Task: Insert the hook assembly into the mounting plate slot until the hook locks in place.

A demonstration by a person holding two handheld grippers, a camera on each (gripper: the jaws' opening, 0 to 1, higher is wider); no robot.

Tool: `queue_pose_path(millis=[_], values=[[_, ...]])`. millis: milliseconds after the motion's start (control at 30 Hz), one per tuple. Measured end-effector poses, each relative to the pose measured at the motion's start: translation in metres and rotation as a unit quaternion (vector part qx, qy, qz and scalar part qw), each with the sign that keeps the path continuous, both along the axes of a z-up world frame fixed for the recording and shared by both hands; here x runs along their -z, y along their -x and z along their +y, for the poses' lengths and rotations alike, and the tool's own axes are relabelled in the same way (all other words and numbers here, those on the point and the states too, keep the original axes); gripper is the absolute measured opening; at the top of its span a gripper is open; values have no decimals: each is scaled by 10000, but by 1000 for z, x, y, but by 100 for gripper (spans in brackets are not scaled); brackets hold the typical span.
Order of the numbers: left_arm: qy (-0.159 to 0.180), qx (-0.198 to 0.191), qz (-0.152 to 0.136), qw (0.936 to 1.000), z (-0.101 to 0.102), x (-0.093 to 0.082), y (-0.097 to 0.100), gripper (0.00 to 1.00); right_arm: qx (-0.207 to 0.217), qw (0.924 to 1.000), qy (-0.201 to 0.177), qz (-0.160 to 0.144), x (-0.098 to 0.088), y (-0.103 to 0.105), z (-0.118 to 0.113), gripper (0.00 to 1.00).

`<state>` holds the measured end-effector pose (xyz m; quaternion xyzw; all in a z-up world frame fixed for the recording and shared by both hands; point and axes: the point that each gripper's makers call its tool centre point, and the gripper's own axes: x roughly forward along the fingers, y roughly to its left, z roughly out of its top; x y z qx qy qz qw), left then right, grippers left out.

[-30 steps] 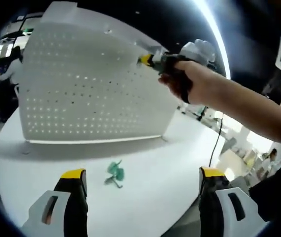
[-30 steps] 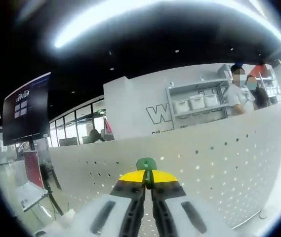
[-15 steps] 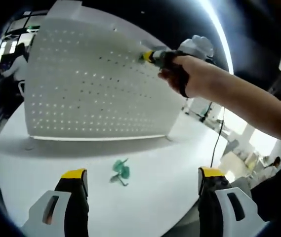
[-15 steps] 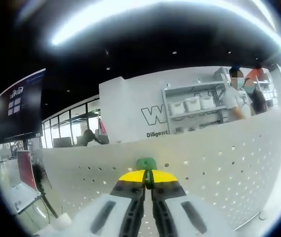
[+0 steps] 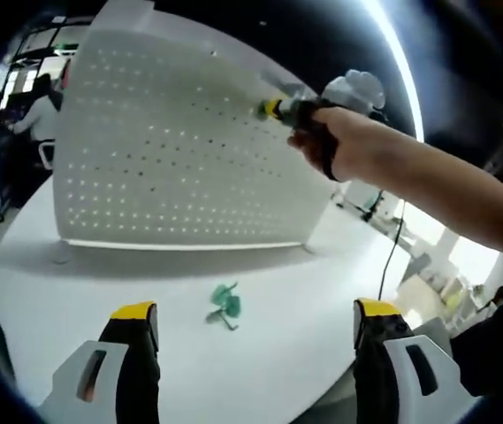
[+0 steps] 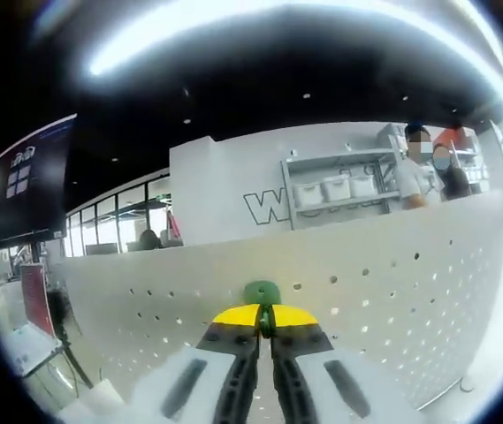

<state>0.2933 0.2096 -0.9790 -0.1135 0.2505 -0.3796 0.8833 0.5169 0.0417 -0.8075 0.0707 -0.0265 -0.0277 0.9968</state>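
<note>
At twelve o'clock of the right gripper (image 6: pixel 263 320), a green hook (image 6: pixel 261 292) is sticking up from between the closed jaws, which are pinching it just short of the white pegboard (image 6: pixel 392 300). In the left gripper view, that same gripper (image 5: pixel 279 108) is reaching toward the board's (image 5: pixel 180 159) upper edge at about one o'clock, the person's hand (image 5: pixel 348 146) wrapped round its handle.

To do this step well, I judge the hook's prongs should be lining up squarely with a pair of holes before pushing, the grip staying firm so the hook is not twisting, then pressing straight in and down until it seats.

Whether the hook is touching the board yet is hard to tell.

Lower down, the left gripper (image 5: pixel 255 340) is hanging with jaws wide apart and holding nothing, and a spare green hook (image 5: pixel 225 305) is lying on the white table (image 5: pixel 304 309) at its twelve o'clock, between the jaws and the board's foot.
</note>
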Motion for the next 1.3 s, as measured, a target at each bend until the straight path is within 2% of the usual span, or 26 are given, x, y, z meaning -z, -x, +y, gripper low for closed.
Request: queue_pose_path(millis=[67, 267, 367, 433, 667, 800, 900, 967, 1200, 1300], values=[[-1, 0, 48, 10000, 0, 2, 1, 92, 39, 9997, 239, 27, 0, 0, -1, 1], [7, 69, 112, 9999, -4, 3, 5, 92, 48, 9999, 84, 64, 0, -1, -1, 2], [-5, 72, 105, 9999, -4, 3, 5, 92, 35, 9999, 123, 81, 1, -1, -2, 8], [-9, 70, 115, 9999, -4, 3, 5, 92, -1, 9998, 197, 48, -2, 2, -1, 8], [-99, 81, 147, 9998, -2, 5, 7, 91, -125, 9993, 248, -243, -25, 20, -6, 13], [-167, 114, 166, 9997, -2, 7, 9, 90, -237, 9992, 200, -265, -28, 32, -13, 16], [-200, 125, 207, 9995, -3, 9, 10, 90, -204, 9991, 296, -211, -23, 45, -25, 17], [-239, 138, 224, 9994, -4, 10, 11, 91, -248, 9991, 350, -55, -12, 51, -33, 17], [-269, 151, 419, 9986, -5, 16, 16, 92, -527, 9954, 536, 600, 39, 82, -50, 18], [-386, 189, 469, 9980, -4, 21, 19, 92, -598, 9935, 591, 766, 55, 94, -54, 18]])
